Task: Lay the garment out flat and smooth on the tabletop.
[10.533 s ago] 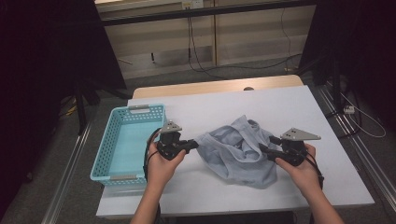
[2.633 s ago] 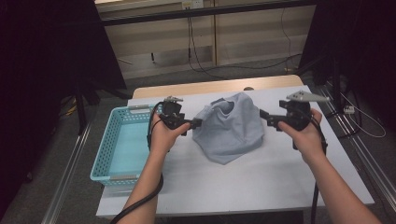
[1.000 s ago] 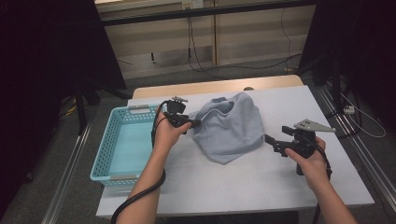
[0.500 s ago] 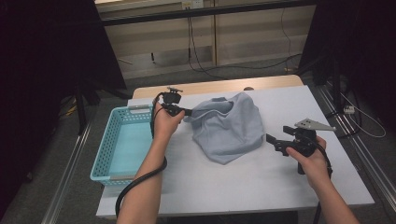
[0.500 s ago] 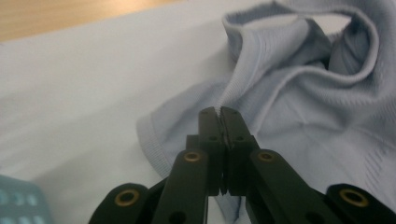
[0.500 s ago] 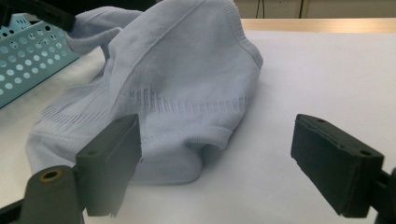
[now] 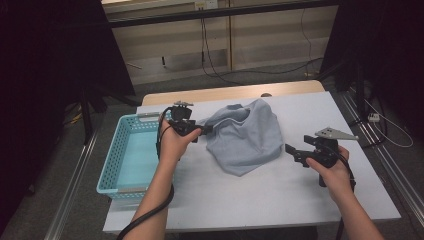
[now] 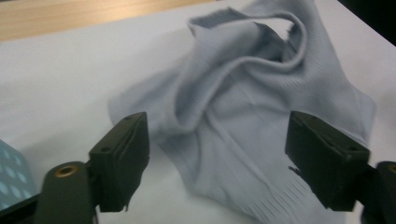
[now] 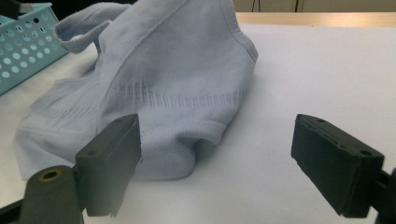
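Note:
A light blue knitted garment [image 7: 246, 136] lies crumpled in a heap on the white table [image 7: 280, 200]. My left gripper [image 7: 201, 131] hovers at the garment's left edge. In the left gripper view this gripper [image 8: 224, 158] has just been opening its jaws. They stand wide, with the folded garment [image 8: 243, 98] lying beyond and below them, untouched by the pads. My right gripper [image 7: 291, 150] sits a short way off the garment's right side, open. Its jaws [image 9: 224, 163] frame the ribbed hem of the garment [image 9: 163, 93] and bare table, holding nothing.
A light blue perforated basket [image 7: 112, 170] stands at the table's left edge, beside my left forearm; its corner also appears in the right gripper view [image 9: 23, 42]. A wooden strip [image 7: 235, 92] runs along the far edge. Bare table lies in front of the garment.
My left gripper let go of the garment's left edge, opened, and drew back toward me. The lifted edge slumped onto the table. The right hand stayed where it was.

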A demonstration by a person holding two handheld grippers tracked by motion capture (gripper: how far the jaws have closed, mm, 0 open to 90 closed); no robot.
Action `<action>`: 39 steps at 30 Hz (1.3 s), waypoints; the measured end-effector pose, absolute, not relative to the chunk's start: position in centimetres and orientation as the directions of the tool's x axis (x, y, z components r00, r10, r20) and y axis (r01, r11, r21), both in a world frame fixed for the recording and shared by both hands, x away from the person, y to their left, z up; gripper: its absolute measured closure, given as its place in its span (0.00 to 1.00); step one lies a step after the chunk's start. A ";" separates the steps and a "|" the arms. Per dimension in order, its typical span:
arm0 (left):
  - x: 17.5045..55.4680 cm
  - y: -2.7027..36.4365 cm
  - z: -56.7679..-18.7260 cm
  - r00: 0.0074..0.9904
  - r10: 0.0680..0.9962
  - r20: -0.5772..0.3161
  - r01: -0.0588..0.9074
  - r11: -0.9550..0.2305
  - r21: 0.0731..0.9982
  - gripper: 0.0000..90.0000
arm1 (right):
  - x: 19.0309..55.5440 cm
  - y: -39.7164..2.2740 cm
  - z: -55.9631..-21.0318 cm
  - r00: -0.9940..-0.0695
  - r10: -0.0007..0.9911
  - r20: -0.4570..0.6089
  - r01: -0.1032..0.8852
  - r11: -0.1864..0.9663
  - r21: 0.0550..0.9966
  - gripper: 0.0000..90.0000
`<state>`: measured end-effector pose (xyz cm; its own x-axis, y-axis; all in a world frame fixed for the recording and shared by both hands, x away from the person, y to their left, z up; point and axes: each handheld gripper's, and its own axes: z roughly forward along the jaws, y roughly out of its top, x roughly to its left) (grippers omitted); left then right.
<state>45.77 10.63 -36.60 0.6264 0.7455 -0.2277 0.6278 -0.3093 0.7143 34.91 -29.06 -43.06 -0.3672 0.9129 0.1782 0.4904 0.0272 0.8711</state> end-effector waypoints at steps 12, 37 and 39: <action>40.8 8.0 -39.5 0.724 0.654 -0.218 0.572 -0.393 0.719 0.21 | 35.3 -28.5 -43.6 -0.371 0.914 0.166 0.508 0.050 0.860 0.16; 39.5 5.9 -44.8 0.749 0.634 -0.192 0.573 -0.473 0.669 0.52 | 34.7 -28.3 -43.8 -0.377 0.915 0.144 0.505 0.072 0.860 0.15; 39.3 5.7 -44.7 0.749 0.641 -0.170 0.568 -0.488 0.662 0.56 | 34.7 -28.3 -43.8 -0.375 0.916 0.143 0.506 0.073 0.859 0.15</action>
<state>39.29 5.74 -44.69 0.7485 0.6408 -0.1705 0.5685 -0.4878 0.6625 34.69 -28.33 -43.83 -0.3753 0.9158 0.1431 0.5062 0.0731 0.8593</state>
